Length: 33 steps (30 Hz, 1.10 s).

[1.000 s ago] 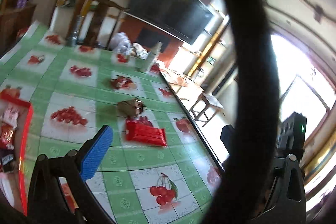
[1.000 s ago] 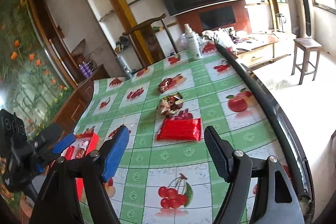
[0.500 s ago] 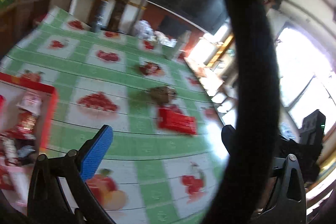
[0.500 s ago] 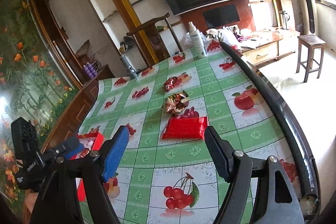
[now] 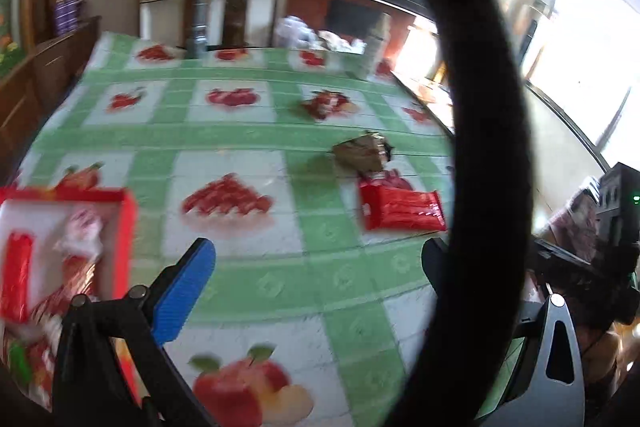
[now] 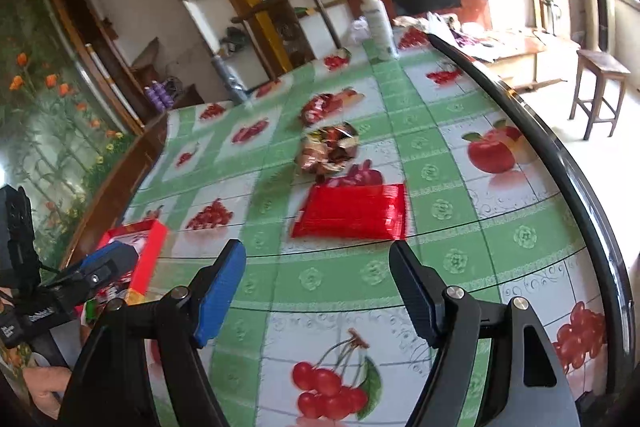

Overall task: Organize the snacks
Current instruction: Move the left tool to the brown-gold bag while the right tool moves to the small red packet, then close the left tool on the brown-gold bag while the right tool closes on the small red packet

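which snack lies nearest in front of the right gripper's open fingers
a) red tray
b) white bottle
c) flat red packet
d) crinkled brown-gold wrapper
c: the flat red packet lies on the tablecloth just ahead of the open right gripper; the crinkled wrapper sits beyond it.

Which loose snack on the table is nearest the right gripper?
The flat red packet, just ahead of the open right gripper. The crumpled brown wrapper and the small red snack lie farther back.

A flat red snack packet (image 6: 352, 211) lies on the tabletop (image 6: 440, 267); just behind it sits a crumpled brown-gold wrapper (image 6: 329, 149) — and farther back another red snack (image 6: 320, 107). A red box (image 5: 124, 227) holds more packets.
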Each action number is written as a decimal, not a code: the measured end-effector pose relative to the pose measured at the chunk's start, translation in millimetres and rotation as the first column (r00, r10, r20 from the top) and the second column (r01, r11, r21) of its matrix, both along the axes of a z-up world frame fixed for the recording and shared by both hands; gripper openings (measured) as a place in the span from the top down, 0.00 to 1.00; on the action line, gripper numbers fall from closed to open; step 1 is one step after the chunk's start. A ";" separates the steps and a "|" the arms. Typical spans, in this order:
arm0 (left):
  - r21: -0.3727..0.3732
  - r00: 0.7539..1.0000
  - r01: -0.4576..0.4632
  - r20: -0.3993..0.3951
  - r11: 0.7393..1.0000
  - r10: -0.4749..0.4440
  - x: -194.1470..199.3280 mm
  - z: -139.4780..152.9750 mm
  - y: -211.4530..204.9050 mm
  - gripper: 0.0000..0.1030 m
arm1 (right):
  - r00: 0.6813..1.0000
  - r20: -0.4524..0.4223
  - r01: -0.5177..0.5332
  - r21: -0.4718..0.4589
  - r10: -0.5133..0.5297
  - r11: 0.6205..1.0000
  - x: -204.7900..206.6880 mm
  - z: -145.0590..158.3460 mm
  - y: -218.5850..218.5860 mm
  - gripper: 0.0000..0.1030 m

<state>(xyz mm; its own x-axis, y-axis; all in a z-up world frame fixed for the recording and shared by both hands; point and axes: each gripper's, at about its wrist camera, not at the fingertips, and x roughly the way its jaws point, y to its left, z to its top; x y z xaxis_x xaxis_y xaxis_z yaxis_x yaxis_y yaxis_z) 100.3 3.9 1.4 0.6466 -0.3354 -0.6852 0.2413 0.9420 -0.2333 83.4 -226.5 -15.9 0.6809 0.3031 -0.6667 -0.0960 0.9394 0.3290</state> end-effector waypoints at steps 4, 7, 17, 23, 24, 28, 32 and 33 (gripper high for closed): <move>0.018 0.994 0.113 0.005 0.993 -0.113 35.5 4.8 -28.6 0.00 | 0.998 -0.037 0.057 0.019 -0.057 0.998 10.7 -7.1 -17.3 0.28; 0.029 0.980 0.196 -0.019 0.980 -0.196 68.1 1.6 -52.4 0.00 | 0.994 -0.048 0.098 0.035 -0.097 0.995 17.5 -7.4 -30.3 0.28; 0.179 0.916 0.401 -0.080 0.898 -0.393 134.9 -22.4 -124.8 0.00 | 0.977 -0.061 0.209 0.042 -0.206 0.977 23.6 -7.0 -69.6 0.28; 0.170 0.879 0.471 -0.164 0.865 -0.447 166.2 -48.5 -152.1 0.10 | 0.964 -0.091 0.253 0.032 -0.249 0.967 30.7 -14.8 -79.7 0.28; 0.145 0.875 0.475 -0.183 0.868 -0.449 168.8 -52.8 -151.2 0.25 | 0.964 -0.094 0.252 0.032 -0.249 0.967 32.8 -15.1 -79.3 0.28; 0.018 0.880 0.433 -0.225 0.901 -0.418 172.9 -64.8 -125.6 0.59 | 0.967 -0.093 0.242 0.031 -0.238 0.970 44.1 -14.2 -72.4 0.28; -0.009 0.907 0.373 -0.208 0.928 -0.367 145.4 -58.4 -91.5 0.63 | 0.974 -0.103 0.208 0.039 -0.203 0.977 68.7 -16.0 -53.5 0.28; -0.018 0.911 0.360 -0.206 0.933 -0.356 139.7 -57.4 -85.6 0.64 | 0.976 -0.103 0.198 0.042 -0.193 0.979 75.4 -16.1 -48.3 0.28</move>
<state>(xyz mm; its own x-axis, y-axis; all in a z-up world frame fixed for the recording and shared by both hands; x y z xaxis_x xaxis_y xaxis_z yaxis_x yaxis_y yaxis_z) 240.0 -81.7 -56.0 0.3323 -0.5035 -0.7976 0.5126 0.8062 -0.2954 158.7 -274.8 -32.0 0.6627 0.2065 -0.7198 0.1225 0.9184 0.3762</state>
